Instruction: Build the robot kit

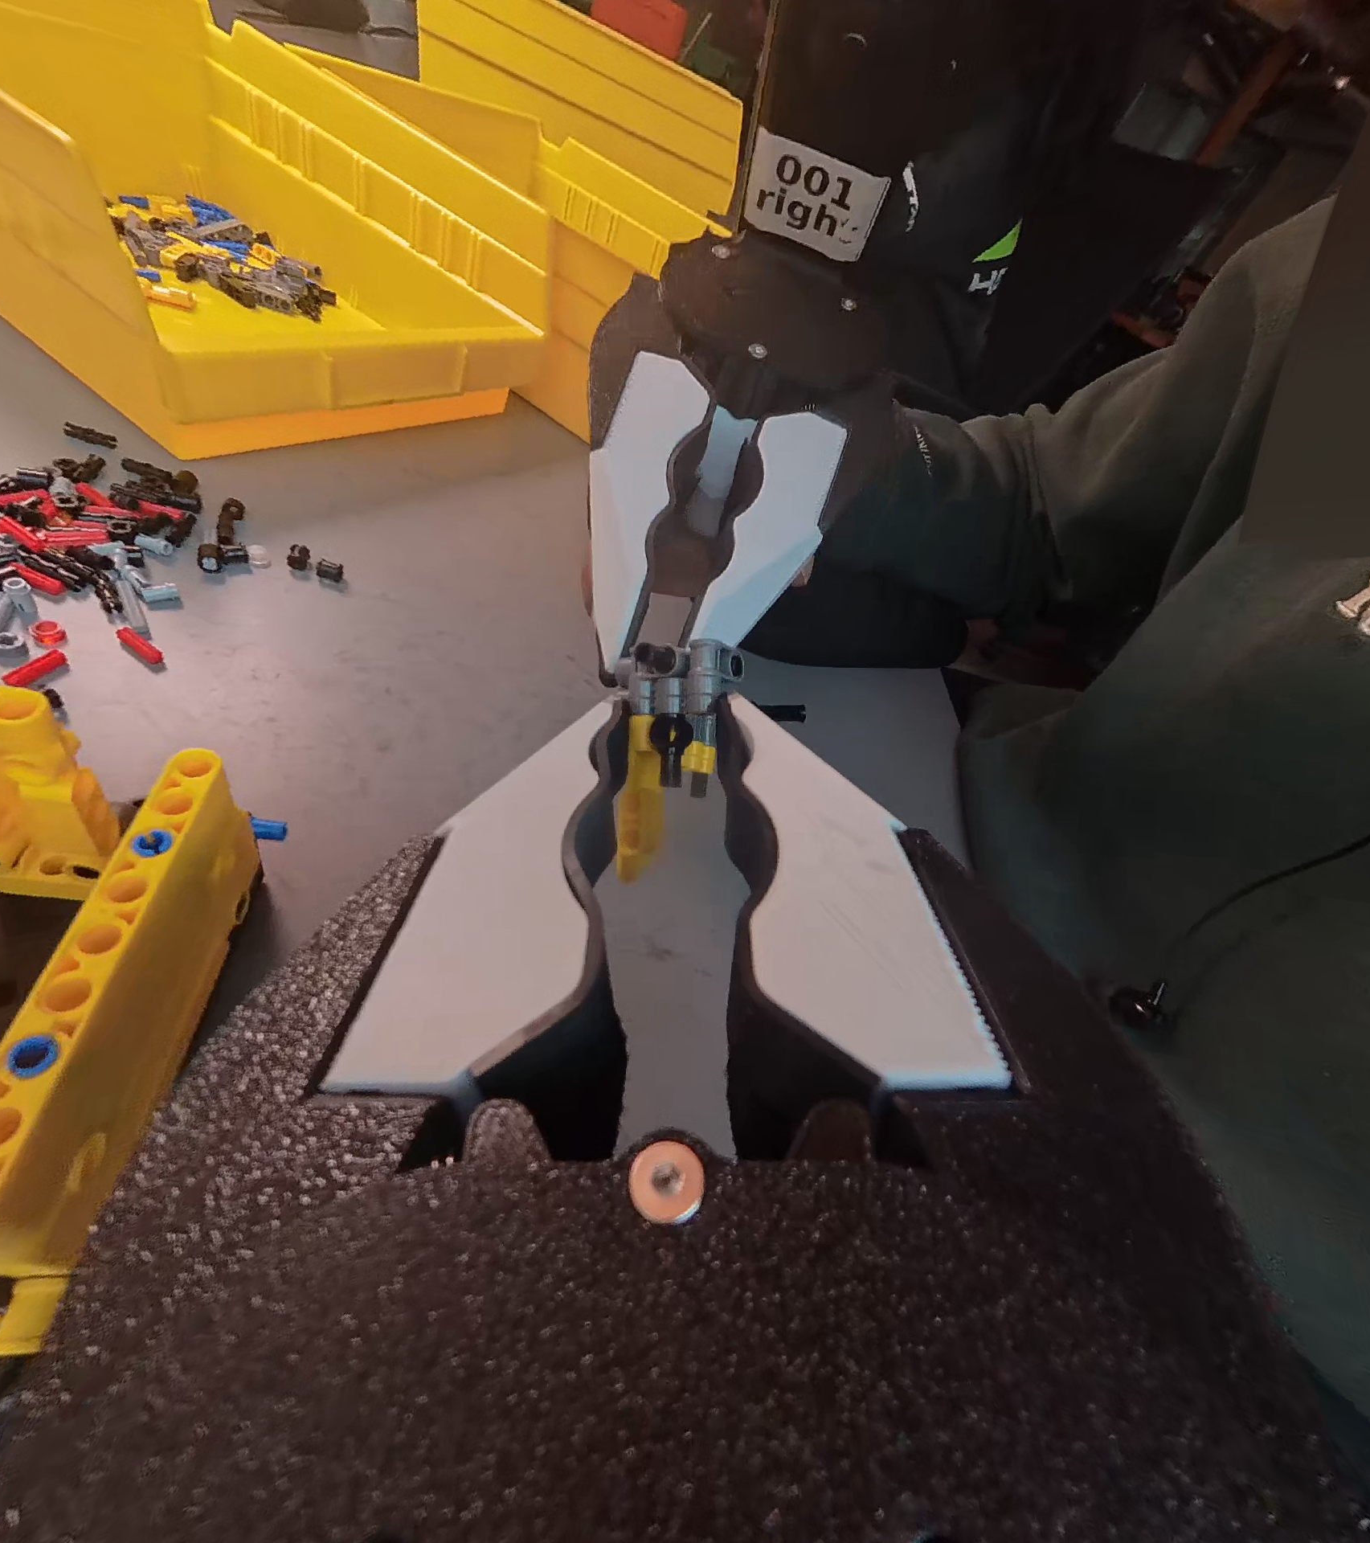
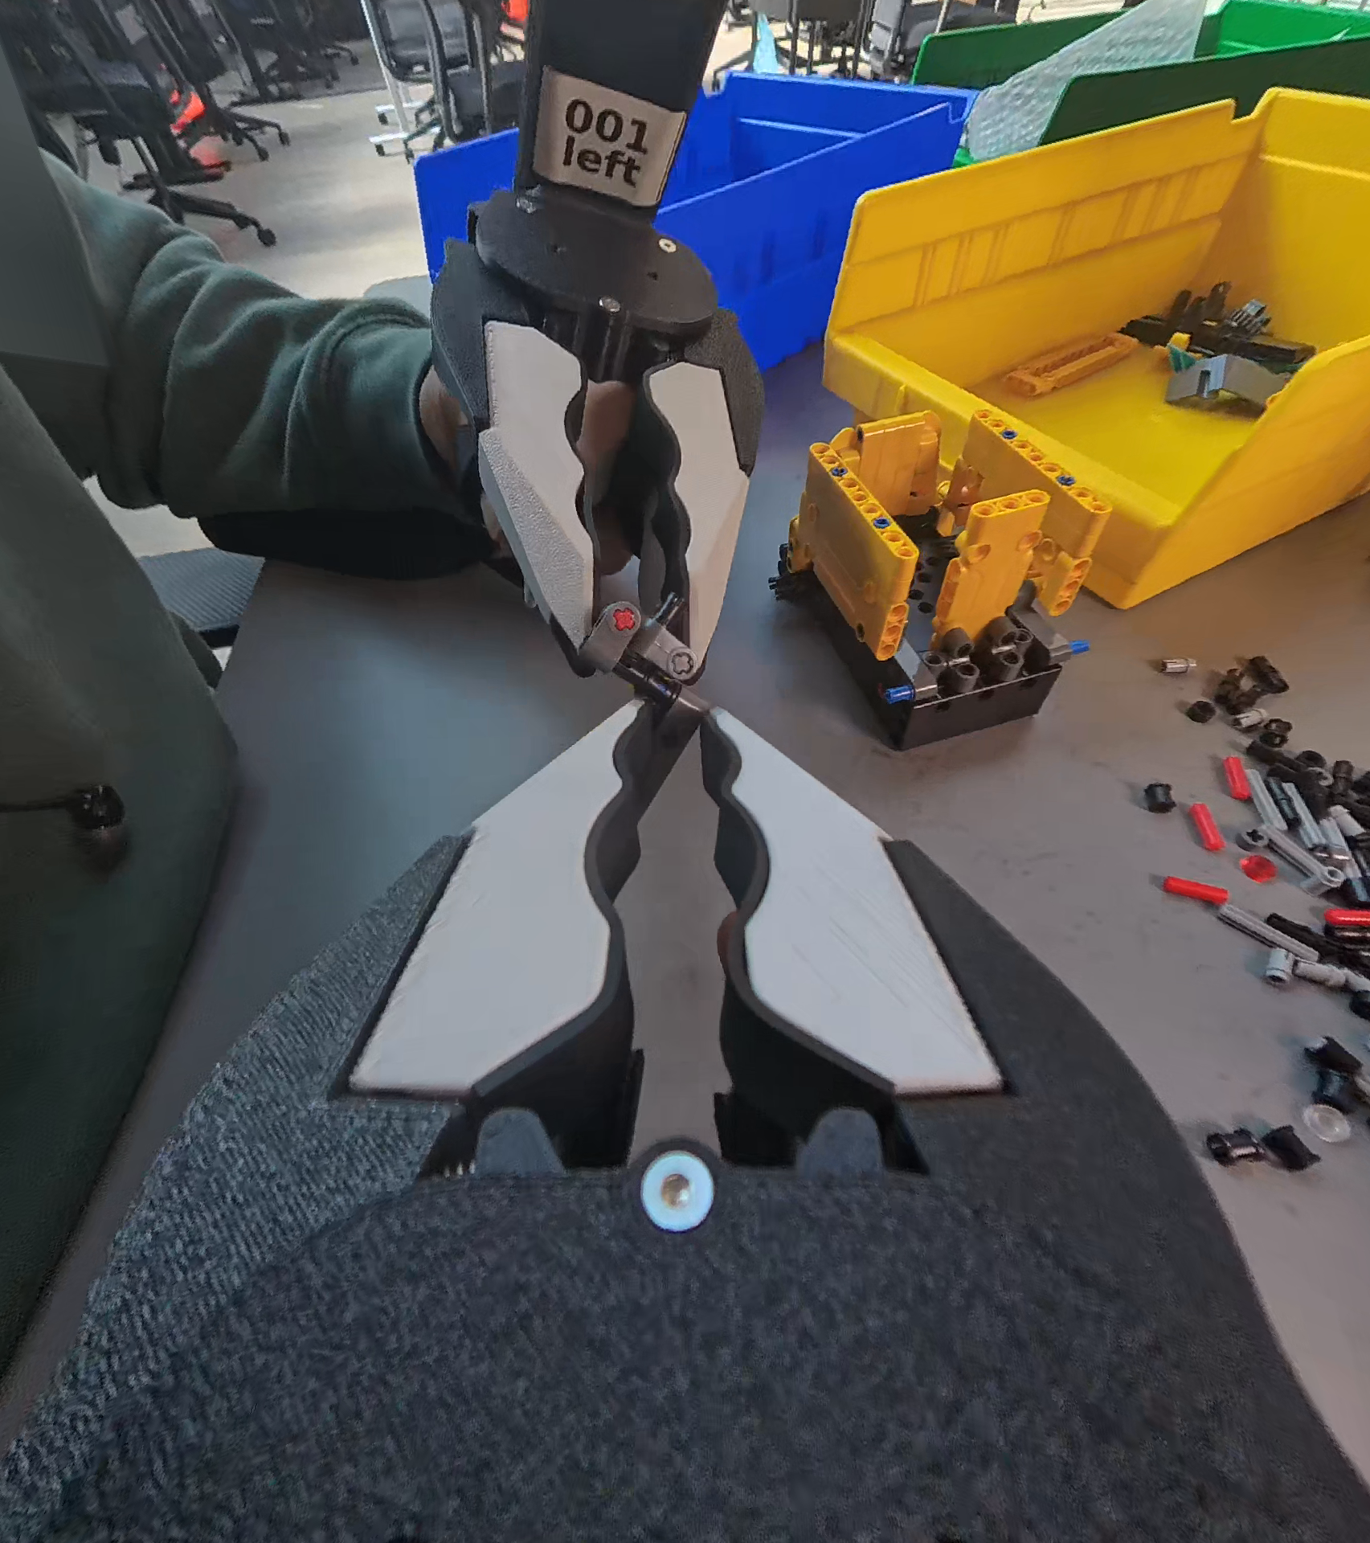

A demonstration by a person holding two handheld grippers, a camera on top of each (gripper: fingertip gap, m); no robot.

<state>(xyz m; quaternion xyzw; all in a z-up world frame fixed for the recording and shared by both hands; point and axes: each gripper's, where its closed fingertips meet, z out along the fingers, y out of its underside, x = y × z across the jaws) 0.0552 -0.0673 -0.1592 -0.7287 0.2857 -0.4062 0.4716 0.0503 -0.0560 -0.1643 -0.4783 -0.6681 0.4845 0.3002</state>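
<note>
Grey and yellow plastic, that's the little connector assembly (image 1: 669,718) pinched at the tips of the left gripper (image 1: 664,735), its yellow piece running back between the fingers. The right gripper (image 2: 677,714) meets it tip to tip, clamped on a small black pin (image 2: 669,697) at the assembly's far end. Beyond that assembly on the grey table (image 2: 998,835) sit the half-built yellow model (image 2: 940,551), loose parts pile (image 2: 1349,902) and yellow bin (image 2: 1165,334).

Left gripper (image 1: 669,718) clamping small grey-yellow-black brick assembly (image 1: 677,710) at fingertips. Right gripper (image 1: 669,647) meeting it from above, tips pinching assembly's top, seemingly black pin. Yellow beam model (image 1: 72,943) sitting left on grey table (image 1: 347,668); loose parts pile (image 1: 38,551) lying beyond; yellow bin (image 1: 289,275) standing behind.
</note>
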